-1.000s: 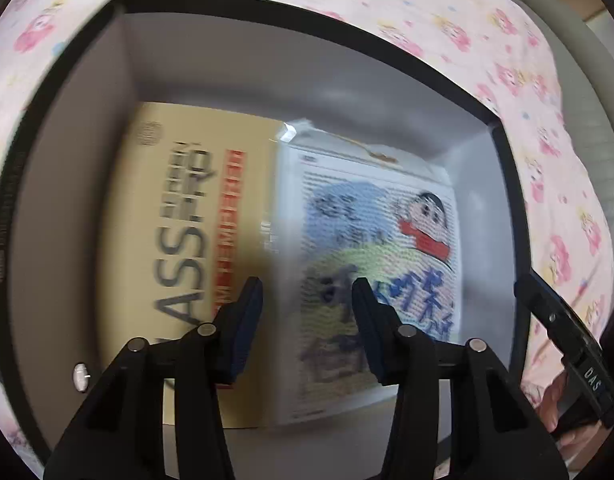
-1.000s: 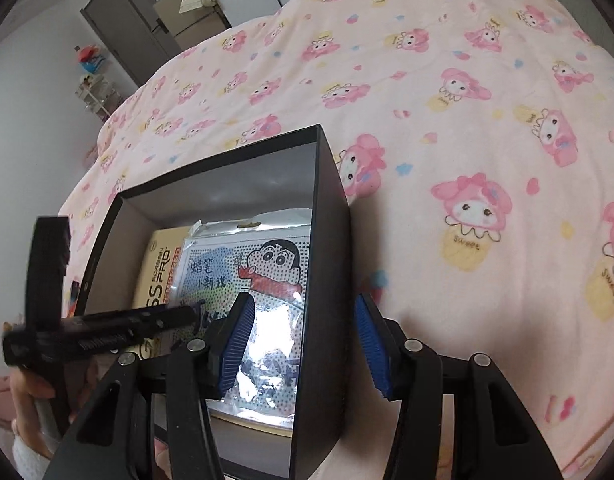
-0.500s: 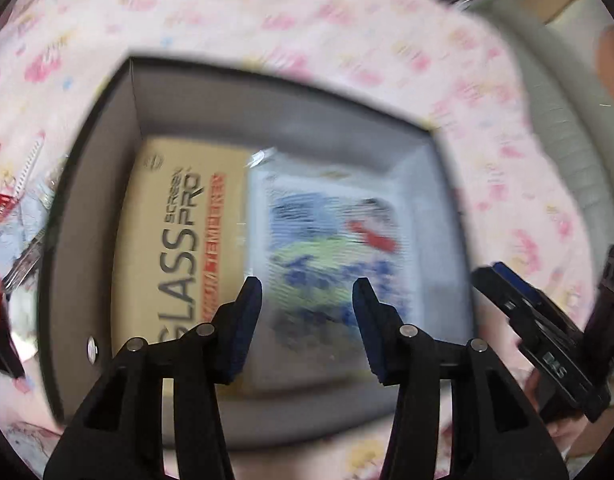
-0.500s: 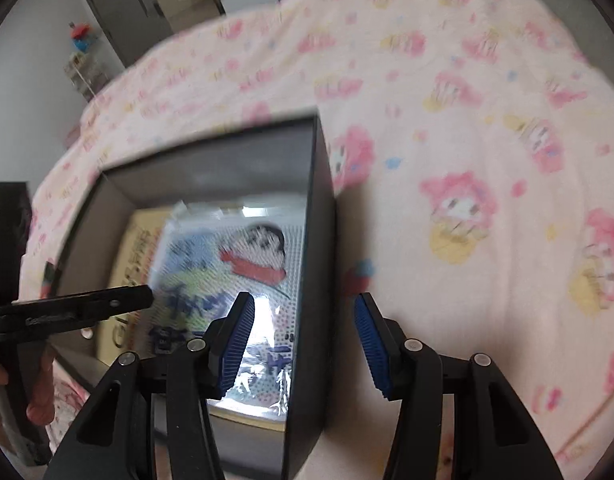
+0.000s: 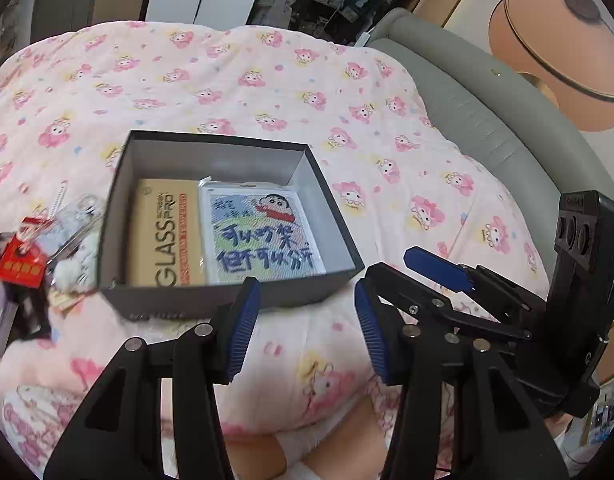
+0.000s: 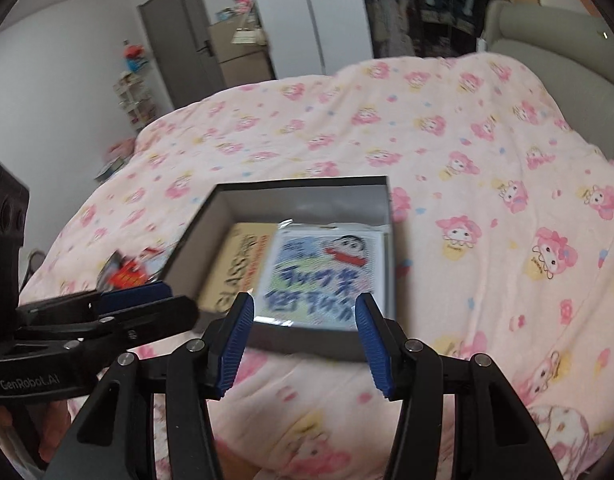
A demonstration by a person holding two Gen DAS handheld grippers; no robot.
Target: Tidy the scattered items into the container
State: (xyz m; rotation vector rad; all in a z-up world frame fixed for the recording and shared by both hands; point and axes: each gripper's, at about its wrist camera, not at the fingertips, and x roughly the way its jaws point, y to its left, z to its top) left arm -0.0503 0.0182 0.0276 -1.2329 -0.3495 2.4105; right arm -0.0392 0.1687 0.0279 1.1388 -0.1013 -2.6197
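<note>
Left gripper [image 5: 303, 320] jaws apart, nothing held; right gripper [image 6: 301, 334] jaws apart, nothing held; box [image 5: 211, 296] on quilt [image 5: 267, 80], holding tan pack [image 5: 163, 236] and cartoon pack [image 5: 263, 236] side by side; loose items [image 5: 31, 256] on quilt at box's 9 o'clock

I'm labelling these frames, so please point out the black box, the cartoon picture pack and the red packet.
black box [image 5: 211, 302]: left wrist view, on its near outer wall.
cartoon picture pack [image 5: 263, 240]: left wrist view, middle of its printed face.
red packet [image 5: 21, 268]: left wrist view, middle of its red front.
</note>
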